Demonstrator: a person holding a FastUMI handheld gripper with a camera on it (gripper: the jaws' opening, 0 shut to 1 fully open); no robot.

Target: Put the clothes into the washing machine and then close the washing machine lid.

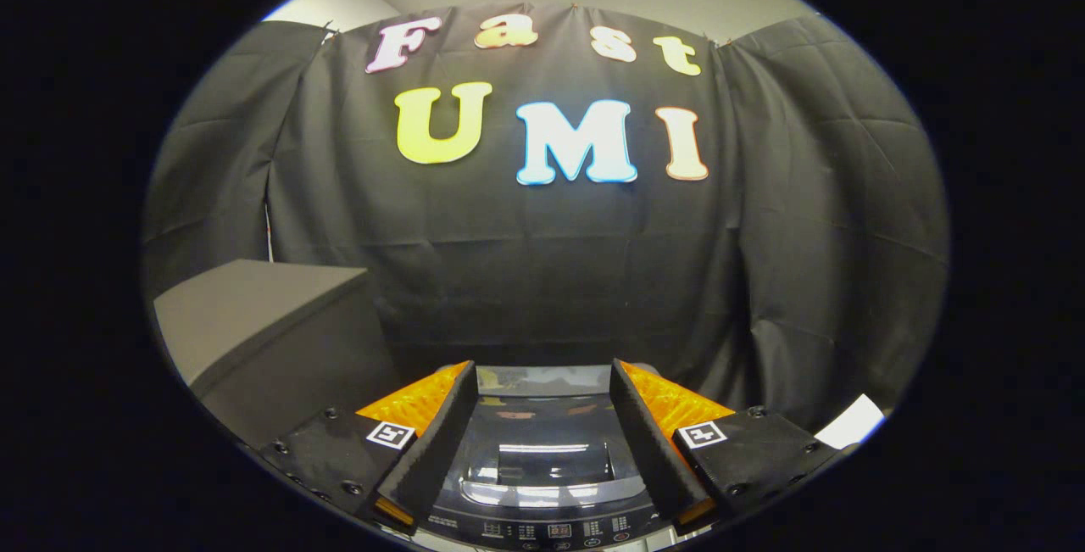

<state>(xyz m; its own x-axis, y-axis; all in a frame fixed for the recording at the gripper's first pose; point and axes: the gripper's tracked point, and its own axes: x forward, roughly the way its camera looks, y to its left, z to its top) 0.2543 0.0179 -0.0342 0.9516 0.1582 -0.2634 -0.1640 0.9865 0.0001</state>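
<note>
Hand-held gripper (pixel 542 382): fingers spread wide, holding nothing. Dark top-loading washing machine (pixel 542 526) with glossy, reflective closed lid (pixel 542 459): lay below and between the fingers, control panel nearest. Grey box-shaped block (pixel 263 323): stood beside the machine, against the black cloth wall (pixel 542 264). Clothes: none discernible.

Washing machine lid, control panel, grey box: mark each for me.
washing machine lid (pixel 542 450), gripper view, glossy top between the open tool's fingers.
control panel (pixel 551 528), gripper view, button strip nearest the camera.
grey box (pixel 254 315), gripper view, flat top, beside the machine.
</note>
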